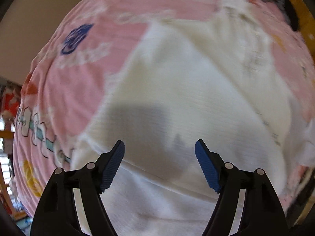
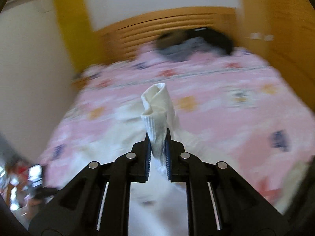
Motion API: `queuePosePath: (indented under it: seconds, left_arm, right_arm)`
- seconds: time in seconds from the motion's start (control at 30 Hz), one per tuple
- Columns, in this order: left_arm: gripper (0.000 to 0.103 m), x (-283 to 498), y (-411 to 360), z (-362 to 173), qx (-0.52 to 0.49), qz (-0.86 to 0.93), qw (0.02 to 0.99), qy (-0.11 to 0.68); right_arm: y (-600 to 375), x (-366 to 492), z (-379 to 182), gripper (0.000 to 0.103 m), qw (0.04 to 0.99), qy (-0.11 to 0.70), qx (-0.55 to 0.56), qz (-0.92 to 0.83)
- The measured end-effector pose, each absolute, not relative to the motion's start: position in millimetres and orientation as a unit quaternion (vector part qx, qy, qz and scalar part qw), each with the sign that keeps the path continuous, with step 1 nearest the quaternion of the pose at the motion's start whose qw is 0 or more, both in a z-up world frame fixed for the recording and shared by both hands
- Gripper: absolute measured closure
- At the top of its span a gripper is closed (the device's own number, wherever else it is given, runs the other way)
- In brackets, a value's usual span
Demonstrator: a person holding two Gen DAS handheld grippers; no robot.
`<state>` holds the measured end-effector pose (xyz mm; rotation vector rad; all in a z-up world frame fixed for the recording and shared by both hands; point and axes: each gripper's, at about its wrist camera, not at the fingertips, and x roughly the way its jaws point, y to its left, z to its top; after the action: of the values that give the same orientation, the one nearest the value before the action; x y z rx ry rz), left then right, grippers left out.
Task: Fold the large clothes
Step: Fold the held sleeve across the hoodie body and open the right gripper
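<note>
White garment (image 1: 177,90) lies directly below the left gripper (image 1: 159,147), jaws apart (empty); its ribbed cuff (image 2: 157,106) is clamped in the right gripper (image 2: 157,135), lifted over the bed (image 2: 236,106).

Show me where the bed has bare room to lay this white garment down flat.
Free: pink bedsheet between the white garment in the right tool and the dark clothes pile by the headboard. Crowded: below the open left tool, cloth everywhere.
</note>
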<state>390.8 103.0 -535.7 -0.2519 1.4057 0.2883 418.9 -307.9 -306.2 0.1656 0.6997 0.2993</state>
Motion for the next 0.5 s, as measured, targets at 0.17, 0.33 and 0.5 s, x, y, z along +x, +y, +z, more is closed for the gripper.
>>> queuePosePath:
  seconds: [0.17, 0.33, 0.5]
  left_arm:
    - [0.041, 402.9, 159.3, -587.9, -0.11, 0.156, 0.725, 0.661]
    - [0.04, 398.5, 205.1, -579.2, -0.164, 0.123, 0.732, 0.65]
    - [0.036, 398.0, 248.0, -550.3, -0.16, 0.09, 0.756, 0.628]
  right_arm:
    - [-172.3, 374.5, -337.9, 0.091, 0.909, 0.358, 0.051, 0.207]
    - [-65.9, 336.1, -372.3, 0.091, 0.899, 0.37, -0.002, 0.236]
    - [3.4, 305.5, -407.7, 0.091, 0.883, 0.394, -0.036, 0.251]
